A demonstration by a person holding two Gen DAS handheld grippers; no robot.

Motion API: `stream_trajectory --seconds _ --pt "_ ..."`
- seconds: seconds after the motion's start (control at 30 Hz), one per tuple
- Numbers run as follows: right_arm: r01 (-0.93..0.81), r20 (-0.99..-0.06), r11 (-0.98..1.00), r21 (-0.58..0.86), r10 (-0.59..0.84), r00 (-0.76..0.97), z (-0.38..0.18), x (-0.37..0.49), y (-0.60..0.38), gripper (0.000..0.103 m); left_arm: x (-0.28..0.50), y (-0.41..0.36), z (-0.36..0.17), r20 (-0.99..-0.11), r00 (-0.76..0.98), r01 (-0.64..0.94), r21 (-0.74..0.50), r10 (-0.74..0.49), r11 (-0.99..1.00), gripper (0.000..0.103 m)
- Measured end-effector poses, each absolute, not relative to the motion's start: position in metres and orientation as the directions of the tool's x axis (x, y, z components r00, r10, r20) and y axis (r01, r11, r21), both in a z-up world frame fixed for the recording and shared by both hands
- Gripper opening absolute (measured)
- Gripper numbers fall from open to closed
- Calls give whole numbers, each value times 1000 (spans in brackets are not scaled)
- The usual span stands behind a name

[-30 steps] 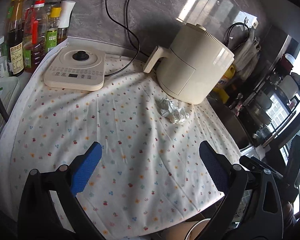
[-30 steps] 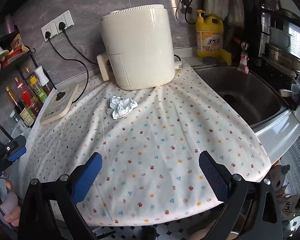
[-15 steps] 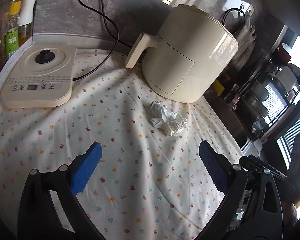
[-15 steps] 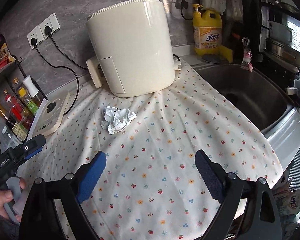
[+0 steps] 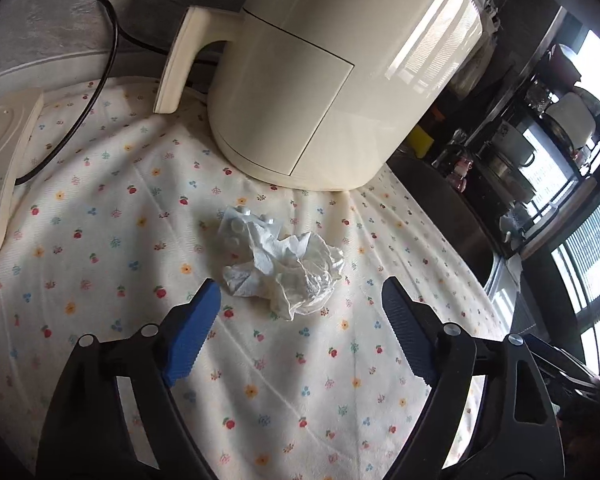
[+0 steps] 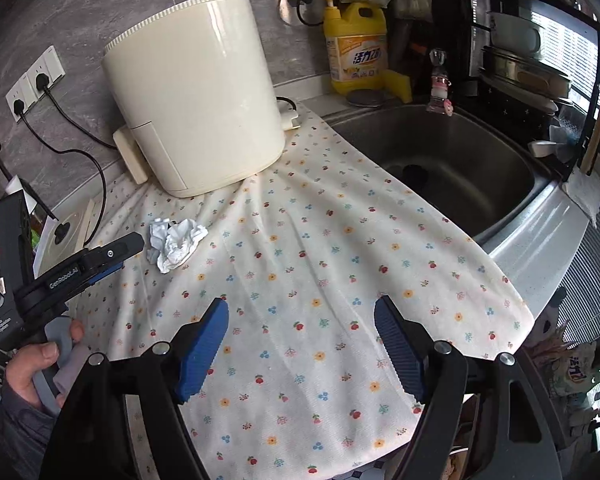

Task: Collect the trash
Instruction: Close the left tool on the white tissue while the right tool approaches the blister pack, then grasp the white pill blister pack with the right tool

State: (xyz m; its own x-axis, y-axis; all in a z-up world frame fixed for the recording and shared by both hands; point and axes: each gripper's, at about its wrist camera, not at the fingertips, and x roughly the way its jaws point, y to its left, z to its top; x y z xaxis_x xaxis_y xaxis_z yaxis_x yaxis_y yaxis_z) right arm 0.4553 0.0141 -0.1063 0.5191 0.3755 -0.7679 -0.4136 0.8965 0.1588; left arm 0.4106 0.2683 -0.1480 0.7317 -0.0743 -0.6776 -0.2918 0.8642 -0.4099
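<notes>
Kitchen counter, draped in a cream cloth (image 6: 340, 264) printed with small flowers and cherries, runs along a grey stone-look wall. A crumpled white tissue (image 5: 284, 268) lies on the cloth toward its back edge, just in front of a cream air fryer (image 5: 332, 72) that stands against the wall. The left gripper (image 5: 300, 300) hovers low over the cloth with its jaws wide apart, the tissue lying just ahead of the gap between its blue pads and touching neither. The right gripper (image 6: 300, 312) hangs near the front edge of the cloth, jaws also spread and holding nothing, well apart from the tissue. At the cloth's right edge sits a steel sink (image 6: 460, 152), with a yellow detergent bottle (image 6: 356, 52) behind it. A black cord (image 5: 100, 80) crosses the cloth's back left corner beside a cream appliance base (image 5: 4, 160).
</notes>
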Motion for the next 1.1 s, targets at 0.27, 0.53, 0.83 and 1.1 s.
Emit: stream_trajectory --seconds 0.27,0.53,0.83,1.1 --pt "-350 -776 925 146 327 540 -107 459 -7 75 443 256 -171 -738 673 -315 -338 -43 887 76" --pt "-404 -772 902 152 364 521 -111 464 19 74 422 266 -159 -732 678 -285 -342 -64 895 13" --pt "-542 -758 819 187 471 450 -113 473 96 69 348 323 -134 -698 712 -418 -328 81 847 13" --pt "-636 -758 749 183 520 394 -123 483 165 69 307 368 -130 -700 688 -535 -309 193 786 13"
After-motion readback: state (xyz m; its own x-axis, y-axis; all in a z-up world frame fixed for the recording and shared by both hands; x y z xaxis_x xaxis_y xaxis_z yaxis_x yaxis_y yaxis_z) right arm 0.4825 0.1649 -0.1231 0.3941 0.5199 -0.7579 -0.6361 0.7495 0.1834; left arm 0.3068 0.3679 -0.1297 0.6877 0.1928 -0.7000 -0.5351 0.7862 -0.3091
